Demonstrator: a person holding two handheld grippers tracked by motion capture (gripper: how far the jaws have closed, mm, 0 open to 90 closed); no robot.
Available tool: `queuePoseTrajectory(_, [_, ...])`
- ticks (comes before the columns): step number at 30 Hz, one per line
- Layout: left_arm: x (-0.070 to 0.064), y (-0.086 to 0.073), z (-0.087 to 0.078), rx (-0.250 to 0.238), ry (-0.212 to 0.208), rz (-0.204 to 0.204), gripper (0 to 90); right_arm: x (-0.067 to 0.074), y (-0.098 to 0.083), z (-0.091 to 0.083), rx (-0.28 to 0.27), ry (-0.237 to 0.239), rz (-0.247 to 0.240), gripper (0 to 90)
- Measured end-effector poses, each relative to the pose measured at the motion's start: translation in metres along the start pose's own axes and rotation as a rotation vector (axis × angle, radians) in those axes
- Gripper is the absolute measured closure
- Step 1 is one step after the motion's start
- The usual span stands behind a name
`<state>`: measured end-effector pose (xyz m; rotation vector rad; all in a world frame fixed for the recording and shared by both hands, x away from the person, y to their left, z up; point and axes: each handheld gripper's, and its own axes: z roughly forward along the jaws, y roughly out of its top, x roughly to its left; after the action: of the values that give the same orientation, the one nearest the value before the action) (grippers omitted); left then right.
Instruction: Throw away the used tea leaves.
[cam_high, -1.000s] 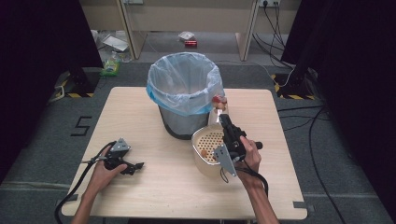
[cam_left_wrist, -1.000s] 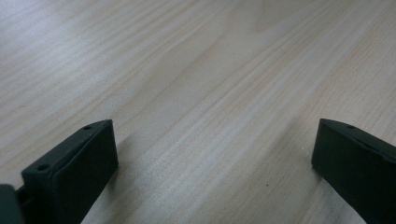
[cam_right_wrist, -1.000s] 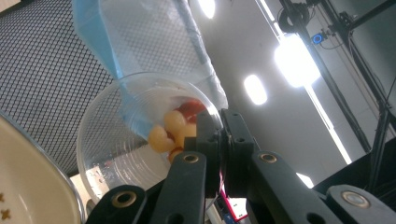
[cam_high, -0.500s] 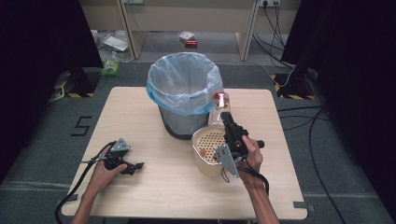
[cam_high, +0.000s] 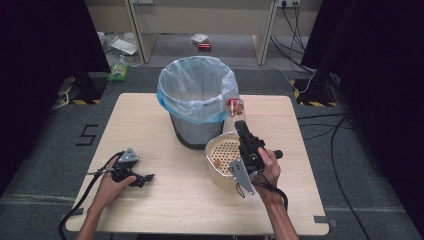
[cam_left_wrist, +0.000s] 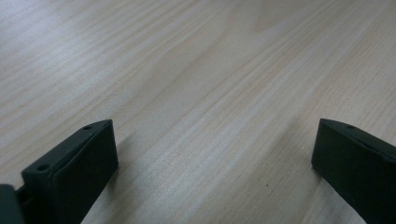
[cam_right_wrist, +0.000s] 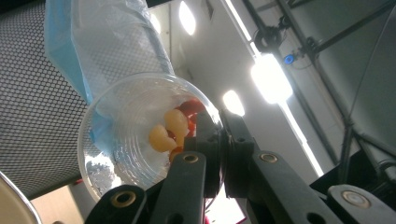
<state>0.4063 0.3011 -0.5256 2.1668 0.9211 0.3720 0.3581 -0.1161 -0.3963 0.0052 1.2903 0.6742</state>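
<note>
My right gripper (cam_high: 240, 125) (cam_right_wrist: 219, 140) is shut on the rim of a clear plastic cup (cam_high: 234, 106) (cam_right_wrist: 135, 135). The cup is lifted and tilted beside the bin, with yellow, orange and red food pieces (cam_right_wrist: 170, 126) inside it. The mesh trash bin (cam_high: 197, 95) (cam_right_wrist: 28, 93), lined with a blue-clear bag (cam_right_wrist: 107, 37), stands mid-table. A beige perforated basket (cam_high: 222, 150) sits under the right gripper, with a small orange bit (cam_high: 216, 162) inside. My left gripper (cam_high: 145, 178) (cam_left_wrist: 210, 158) rests low on the wooden table (cam_high: 150, 120), jaws open, nothing between them.
Bare tabletop (cam_left_wrist: 196, 70) lies ahead of the left gripper. The left gripper's cable (cam_high: 80, 200) trails off the table's front edge. Litter (cam_high: 200, 42) lies on the floor behind the table, and cables (cam_high: 320, 75) run at the right.
</note>
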Motion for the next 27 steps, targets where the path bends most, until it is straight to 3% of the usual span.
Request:
queuePoseTrajectory(3, [0.000,0.000,0.000,0.000,0.000,0.000,0.0,0.004,-0.001,-0.001,-0.018,-0.003,-0.013,87.5])
queuePoseTrajectory(4, [0.000,0.000,0.000,0.000,0.000,0.000,0.0,0.005,-0.003,0.000,-0.003,0.009,0.003,87.5])
queuePoseTrajectory(10, [0.000,0.000,0.000,0.000,0.000,0.000,0.0,0.001,0.000,-0.002,-0.026,-0.007,-0.005,87.7])
queuePoseTrajectory(11, [0.000,0.000,0.000,0.000,0.000,0.000,0.0,0.000,0.001,-0.002,-0.045,-0.007,-0.038,87.7])
queuePoseTrajectory(12, [0.000,0.000,0.000,0.000,0.000,0.000,0.0,-0.002,0.000,0.001,-0.026,-0.003,-0.070,87.7])
queuePoseTrajectory(13, [0.000,0.000,0.000,0.000,0.000,0.000,0.0,-0.002,-0.001,0.000,-0.009,-0.015,-0.020,87.8])
queuePoseTrajectory(14, [0.000,0.000,0.000,0.000,0.000,0.000,0.0,-0.004,0.000,-0.001,-0.028,-0.029,0.003,87.8])
queuePoseTrajectory(15, [0.000,0.000,0.000,0.000,0.000,0.000,0.0,-0.003,0.001,0.000,-0.009,-0.012,-0.033,87.8])
queuePoseTrajectory(16, [0.000,0.000,0.000,0.000,0.000,0.000,0.0,-0.002,-0.001,0.002,-0.003,-0.005,-0.037,87.8])
queuePoseTrajectory(19, [0.000,0.000,0.000,0.000,0.000,0.000,0.0,0.001,-0.004,0.002,0.014,-0.001,-0.005,87.8])
queuePoseTrajectory(20, [0.000,0.000,0.000,0.000,0.000,0.000,0.0,0.002,-0.004,0.001,0.014,0.005,-0.033,87.7])
queuePoseTrajectory(27, [0.000,0.000,0.000,0.000,0.001,0.001,0.0,0.011,-0.010,0.003,0.032,0.036,-0.020,87.7])
